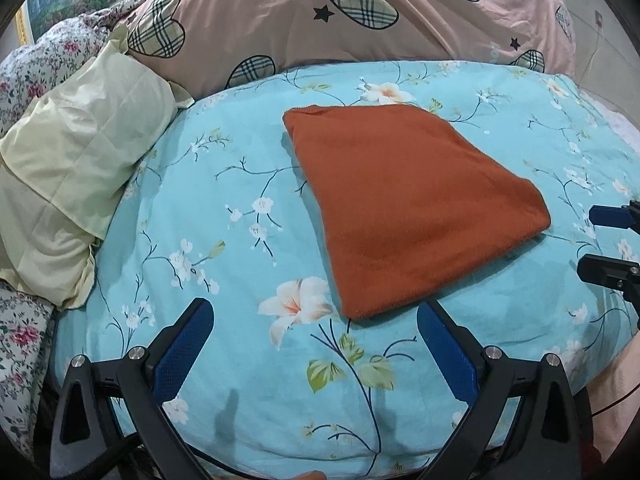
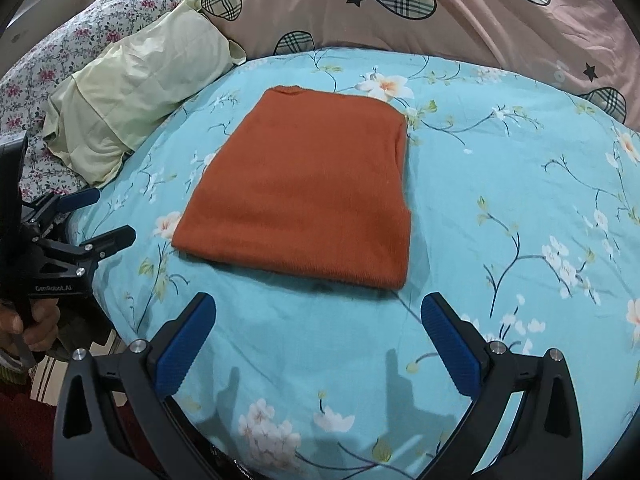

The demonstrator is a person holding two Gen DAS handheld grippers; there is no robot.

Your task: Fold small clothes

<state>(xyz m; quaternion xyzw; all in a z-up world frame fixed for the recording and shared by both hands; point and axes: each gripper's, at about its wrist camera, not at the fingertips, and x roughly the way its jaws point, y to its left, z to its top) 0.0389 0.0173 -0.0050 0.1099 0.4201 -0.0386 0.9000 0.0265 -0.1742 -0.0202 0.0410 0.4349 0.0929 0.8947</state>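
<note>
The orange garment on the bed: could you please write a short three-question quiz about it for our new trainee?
1. True or false: the orange garment lies folded flat on the blue floral sheet.
2. Which is clamped on the garment? A) left gripper B) right gripper C) neither
3. What lies left of the garment, against the pink duvet?

Key: 1 true; 2 C, both are open and clear of it; 3 the pale yellow pillow.
</note>
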